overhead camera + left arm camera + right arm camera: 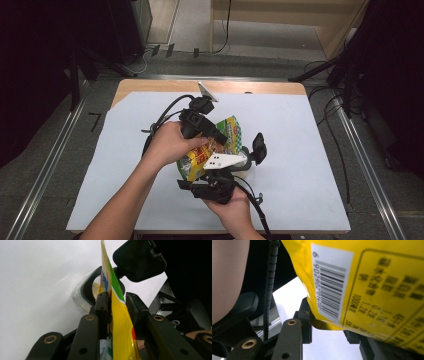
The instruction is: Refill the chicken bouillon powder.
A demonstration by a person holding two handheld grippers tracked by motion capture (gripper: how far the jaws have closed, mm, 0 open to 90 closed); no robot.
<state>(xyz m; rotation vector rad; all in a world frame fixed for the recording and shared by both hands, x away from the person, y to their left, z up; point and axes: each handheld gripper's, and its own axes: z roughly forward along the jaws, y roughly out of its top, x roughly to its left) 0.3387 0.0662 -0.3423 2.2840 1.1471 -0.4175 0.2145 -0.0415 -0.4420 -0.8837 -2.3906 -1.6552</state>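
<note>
- While both hand-held grippers are meeting on the snack bag (231, 131) at the middle of the high view, the bag is hanging above the white sheet (310, 150), its long axis slanting from lower left to upper right.
- The left gripper (116, 305) is straddling the bag's upper part. One pad is lying against the foil and the other is just beside it, so I cannot tell whether it is gripping.
- The right gripper (327, 327) is clamping the bag's lower edge, near the barcode.
- A clear jar (85, 293) is standing just beyond the left jaws with its black lid (138, 260) flipped up. Judging by this, the bag's upper end is the one nearer the mouth, and tipping that way is what matters next.
</note>
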